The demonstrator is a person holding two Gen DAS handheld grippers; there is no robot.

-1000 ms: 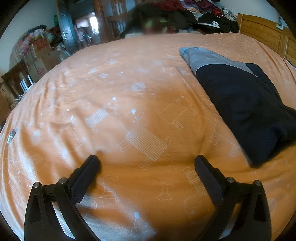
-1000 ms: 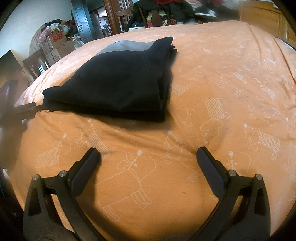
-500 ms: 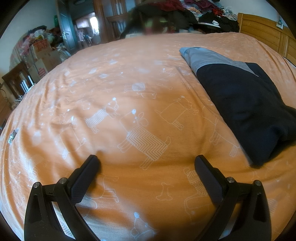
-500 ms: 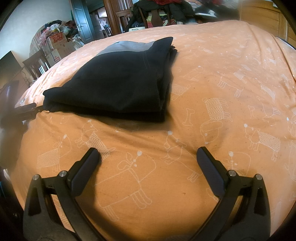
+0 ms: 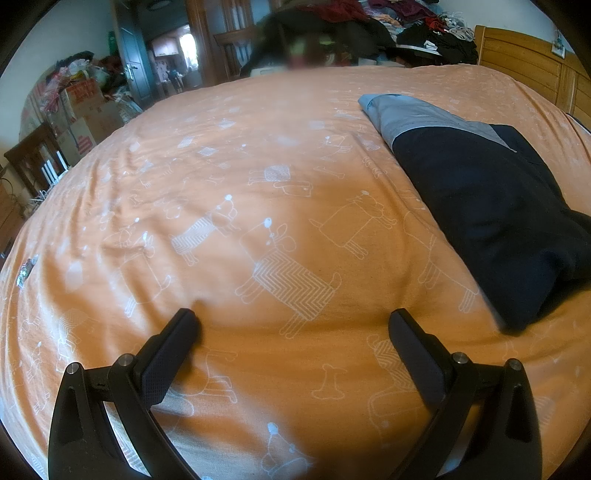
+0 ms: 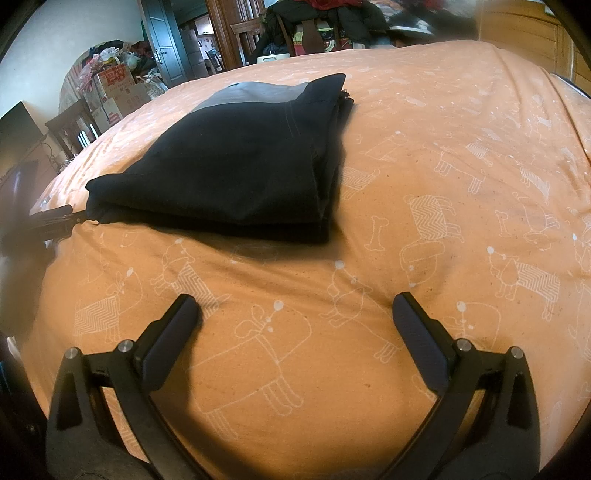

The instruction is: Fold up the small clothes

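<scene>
Seemingly done: the dark garment [image 6: 236, 158] lies folded in a neat stack on the bed [image 6: 443, 147], while the left gripper [image 5: 291, 325] and right gripper [image 6: 295, 310] hover nearby, jaws spread and empty.

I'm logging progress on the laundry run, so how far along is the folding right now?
Done: the dark garment lies folded in a flat stack on the orange bedspread. In hand: nothing; the left gripper and right gripper are both open and empty over bare bedspread. Left: a heap of clothes sits beyond the bed, though whether it needs folding is unclear.
</scene>
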